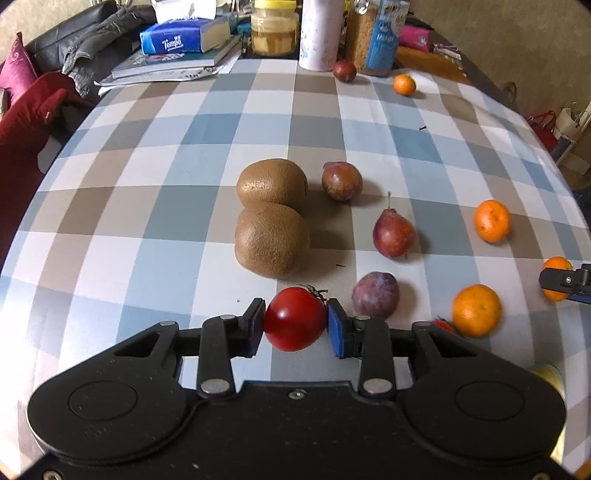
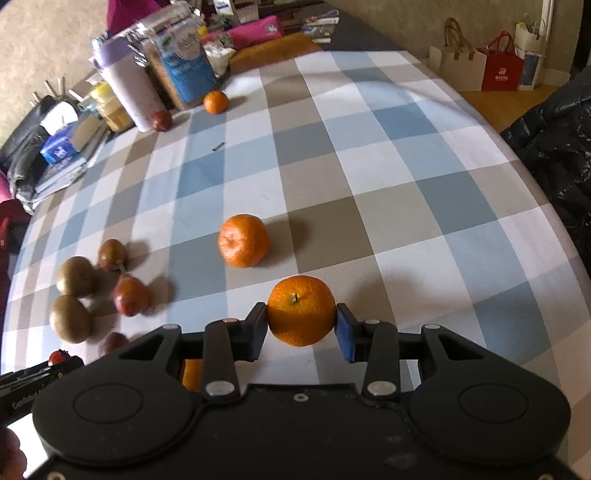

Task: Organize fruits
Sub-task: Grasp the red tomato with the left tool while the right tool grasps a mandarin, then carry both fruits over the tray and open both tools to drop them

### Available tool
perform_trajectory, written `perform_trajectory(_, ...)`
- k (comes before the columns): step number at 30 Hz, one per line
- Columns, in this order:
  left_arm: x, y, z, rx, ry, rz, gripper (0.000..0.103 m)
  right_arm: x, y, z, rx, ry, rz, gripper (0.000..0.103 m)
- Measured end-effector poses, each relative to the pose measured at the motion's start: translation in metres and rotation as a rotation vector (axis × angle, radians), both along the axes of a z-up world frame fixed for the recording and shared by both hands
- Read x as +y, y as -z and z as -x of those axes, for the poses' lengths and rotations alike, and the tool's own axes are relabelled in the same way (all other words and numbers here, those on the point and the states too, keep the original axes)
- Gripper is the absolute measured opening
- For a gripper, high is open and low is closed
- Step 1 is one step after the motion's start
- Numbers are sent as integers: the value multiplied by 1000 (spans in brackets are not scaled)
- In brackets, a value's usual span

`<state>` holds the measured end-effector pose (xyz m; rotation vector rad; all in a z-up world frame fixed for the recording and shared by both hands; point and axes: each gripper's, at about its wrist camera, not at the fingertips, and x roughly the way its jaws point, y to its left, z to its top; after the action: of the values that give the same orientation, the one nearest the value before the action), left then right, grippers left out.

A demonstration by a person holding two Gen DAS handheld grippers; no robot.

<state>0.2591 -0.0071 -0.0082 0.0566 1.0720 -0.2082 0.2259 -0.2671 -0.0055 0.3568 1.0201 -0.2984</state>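
Note:
My left gripper (image 1: pixel 295 325) is shut on a red tomato (image 1: pixel 294 318), held just above the checked tablecloth (image 1: pixel 147 221). Ahead of it lie two brown kiwis (image 1: pixel 272 210), then a purple plum (image 1: pixel 375 294), a red pear-shaped fruit (image 1: pixel 392 233) and a round reddish fruit (image 1: pixel 341 180). Mandarins (image 1: pixel 476 310) sit to the right. My right gripper (image 2: pixel 301 325) is shut on a mandarin (image 2: pixel 301 309), with its pads pressed on both sides. Another mandarin (image 2: pixel 242 240) rests on the cloth beyond it. The right gripper's tip (image 1: pixel 565 280) shows at the right edge of the left wrist view.
At the far end stand a jar (image 1: pixel 274 27), a white bottle (image 1: pixel 320 35), a blue packet (image 1: pixel 380 37), a tissue pack (image 1: pixel 181 37) on books, one more mandarin (image 1: pixel 404 85) and a dark red fruit (image 1: pixel 344 71). Paper bags (image 2: pixel 480 66) stand on the floor.

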Motion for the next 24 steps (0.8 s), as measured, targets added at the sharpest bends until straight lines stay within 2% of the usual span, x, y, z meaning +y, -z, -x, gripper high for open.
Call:
perform_trajectory(11,11,-22,60,6,-15,24,44,28,-27,61,-71,-67,-42,41)
perform_trajectory(19,14,-23,107,-6,-19,28,44,49,-34,111,-96,-121,-52,41)
perform_trajectory(24,11,-21,133,-17,-25,5,44,61,-35,140,-99,-151,-57,41)
